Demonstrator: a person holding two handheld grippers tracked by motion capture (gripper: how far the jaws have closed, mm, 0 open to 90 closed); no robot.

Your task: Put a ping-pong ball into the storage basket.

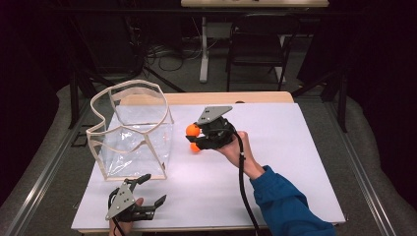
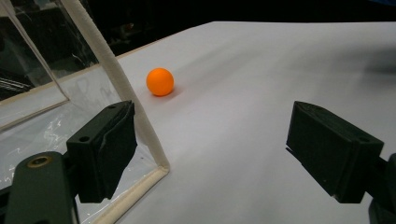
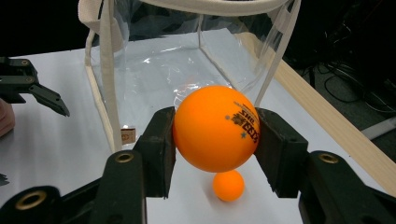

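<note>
On the left side of the white table, the left gripper (image 1: 153,191) waits wide open and empty beside the clear bag (image 1: 132,132), likely ready to steady it. Farther right, the right gripper (image 1: 193,138) squeezes one orange ball (image 1: 193,130) near the bag's side, probably to drop it in, while a second ball (image 1: 195,147) lies on the table below.

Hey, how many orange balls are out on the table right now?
2. One orange ball is clamped in the right gripper, lifted above the table. The other ball lies on the white table just below it, beside the clear bag. None seem hidden.
</note>
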